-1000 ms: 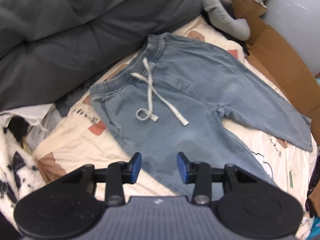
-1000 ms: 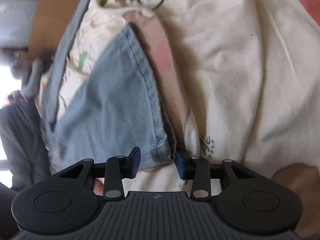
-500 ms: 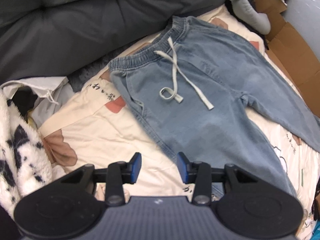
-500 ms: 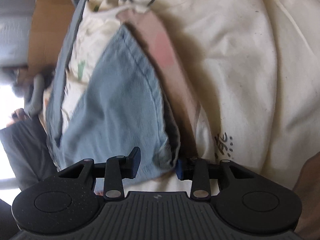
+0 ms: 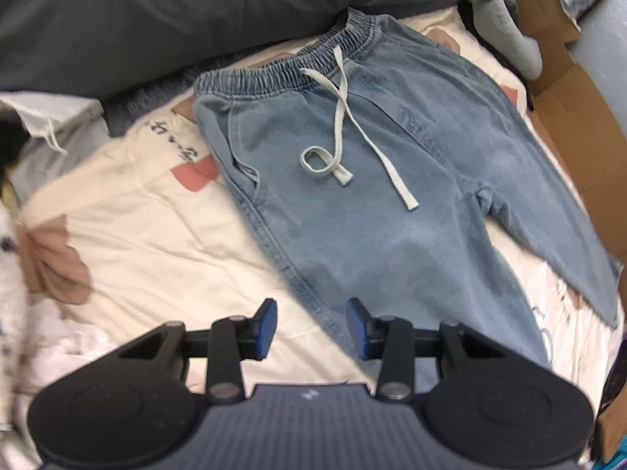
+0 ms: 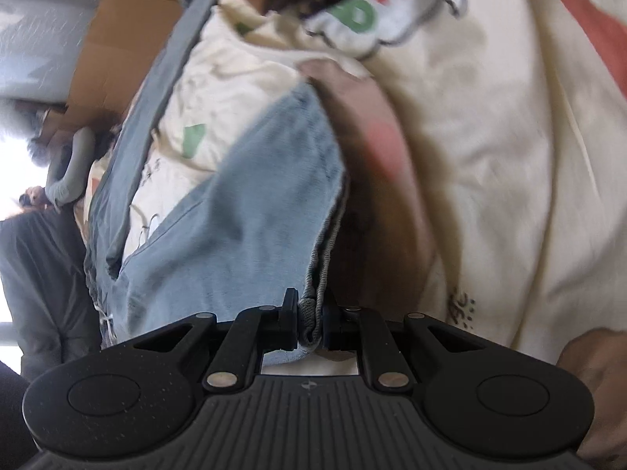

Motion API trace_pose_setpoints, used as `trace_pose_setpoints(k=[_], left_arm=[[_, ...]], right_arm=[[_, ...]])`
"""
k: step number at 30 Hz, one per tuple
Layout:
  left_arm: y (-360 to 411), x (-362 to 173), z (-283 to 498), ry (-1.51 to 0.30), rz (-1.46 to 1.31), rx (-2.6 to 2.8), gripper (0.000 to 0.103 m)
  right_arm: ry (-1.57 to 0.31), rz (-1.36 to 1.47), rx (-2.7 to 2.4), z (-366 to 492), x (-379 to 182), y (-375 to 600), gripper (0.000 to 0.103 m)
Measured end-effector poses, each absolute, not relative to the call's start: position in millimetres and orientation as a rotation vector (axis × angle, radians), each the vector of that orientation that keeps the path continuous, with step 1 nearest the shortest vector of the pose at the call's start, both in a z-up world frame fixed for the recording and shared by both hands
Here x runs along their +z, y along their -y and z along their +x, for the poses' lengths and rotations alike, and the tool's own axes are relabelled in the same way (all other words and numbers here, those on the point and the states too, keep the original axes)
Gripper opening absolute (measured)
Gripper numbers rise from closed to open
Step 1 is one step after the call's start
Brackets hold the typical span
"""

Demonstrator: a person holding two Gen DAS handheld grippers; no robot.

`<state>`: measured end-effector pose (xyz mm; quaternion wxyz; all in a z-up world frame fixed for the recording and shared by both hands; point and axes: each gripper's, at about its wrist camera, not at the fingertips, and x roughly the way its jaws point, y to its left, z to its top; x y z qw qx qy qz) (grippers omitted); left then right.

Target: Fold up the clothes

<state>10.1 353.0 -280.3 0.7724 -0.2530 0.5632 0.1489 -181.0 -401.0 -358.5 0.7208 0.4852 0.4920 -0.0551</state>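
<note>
The right gripper (image 6: 309, 319) pinches the hem of the denim trousers (image 5: 372, 180), while the left gripper (image 5: 311, 327) hovers wide open and empty above their side seam.

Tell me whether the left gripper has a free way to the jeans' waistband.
Probably yes. The left gripper is open and holds nothing, hovering over the near edge of the jeans. The waistband lies flat on the bedsheet farther ahead; only the loose drawstring trails nearby.

Right claw (image 6: 309, 323) closed on jeans hem (image 6: 311, 313)
</note>
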Motion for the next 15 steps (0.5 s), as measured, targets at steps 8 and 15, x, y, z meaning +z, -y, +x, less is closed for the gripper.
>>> trace_pose_setpoints(k=[8,15], left_arm=[[-353.3,-321.6,9.5,-1.159,-0.678,0.319,0.040],[-367.1,-362.8,2.9,-1.115,-0.835,0.356,0.039]], right_arm=[[-1.120,0.975,-0.140,-176.1,-322.2,396.5,0.009],[-1.150,0.875,-0.176,-172.8,-291.2,389.3,0.008]])
